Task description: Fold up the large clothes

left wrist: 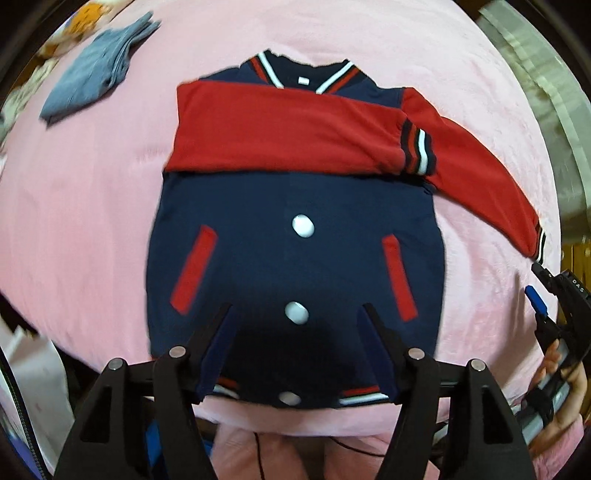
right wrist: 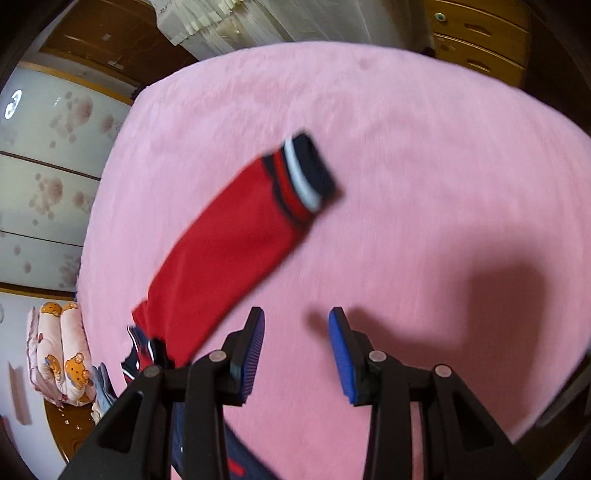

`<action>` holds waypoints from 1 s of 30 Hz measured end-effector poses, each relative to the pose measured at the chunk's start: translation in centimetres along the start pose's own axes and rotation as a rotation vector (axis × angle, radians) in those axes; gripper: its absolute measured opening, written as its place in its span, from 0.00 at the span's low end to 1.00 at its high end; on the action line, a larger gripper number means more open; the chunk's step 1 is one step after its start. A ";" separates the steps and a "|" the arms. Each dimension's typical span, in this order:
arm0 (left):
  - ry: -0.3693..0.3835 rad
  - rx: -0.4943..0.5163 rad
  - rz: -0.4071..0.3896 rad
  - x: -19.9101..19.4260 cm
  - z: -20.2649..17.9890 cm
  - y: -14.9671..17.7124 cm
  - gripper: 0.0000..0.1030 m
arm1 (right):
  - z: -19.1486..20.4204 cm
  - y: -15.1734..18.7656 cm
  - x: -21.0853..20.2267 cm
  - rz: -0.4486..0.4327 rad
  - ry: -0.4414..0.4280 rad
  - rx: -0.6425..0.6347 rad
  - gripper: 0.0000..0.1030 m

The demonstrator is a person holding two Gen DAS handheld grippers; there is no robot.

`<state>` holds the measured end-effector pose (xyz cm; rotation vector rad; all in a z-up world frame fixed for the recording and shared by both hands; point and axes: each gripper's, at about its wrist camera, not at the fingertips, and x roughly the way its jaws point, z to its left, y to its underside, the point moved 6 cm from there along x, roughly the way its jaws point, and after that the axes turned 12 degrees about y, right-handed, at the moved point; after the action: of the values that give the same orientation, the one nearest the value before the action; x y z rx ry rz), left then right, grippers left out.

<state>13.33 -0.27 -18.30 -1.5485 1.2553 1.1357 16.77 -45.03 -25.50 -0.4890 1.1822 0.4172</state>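
A navy varsity jacket (left wrist: pixel 295 258) with red sleeves lies flat, front up, on the pink bed (left wrist: pixel 92 203). One red sleeve (left wrist: pixel 280 133) is folded across the chest. The other sleeve (left wrist: pixel 491 192) stretches out to the right; it shows in the right wrist view (right wrist: pixel 229 251) with its striped cuff (right wrist: pixel 306 177). My left gripper (left wrist: pixel 297 314) is open and empty above the jacket's lower front. My right gripper (right wrist: pixel 297 321) is open and empty above the bed, just right of the outstretched sleeve. It also shows at the right edge of the left wrist view (left wrist: pixel 546 295).
A folded grey-blue garment (left wrist: pixel 99 70) lies at the bed's far left. A bear-print pillow (right wrist: pixel 62 350) sits beyond the bed edge. Wooden drawers (right wrist: pixel 480 33) and curtains (right wrist: pixel 258 22) stand past the far side.
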 end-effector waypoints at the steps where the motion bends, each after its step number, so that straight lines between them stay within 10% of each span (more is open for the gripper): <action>1: 0.003 -0.019 0.003 0.3 -0.6 0.4 0.64 | -0.1 -0.8 0.2 0.005 -0.011 -0.004 0.35; 16: -0.051 -0.163 -0.010 -0.3 -0.9 3.1 0.64 | 0.5 -7.1 2.5 0.050 -0.065 0.017 0.08; 30: -0.025 -0.262 -0.086 -1.1 5.2 -0.1 0.64 | 14.8 -3.7 -11.1 -0.281 -0.214 -0.411 0.07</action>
<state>12.61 4.97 -18.53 -1.7560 1.0446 1.2989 26.54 -40.33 -10.05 -0.9301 0.8049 0.4581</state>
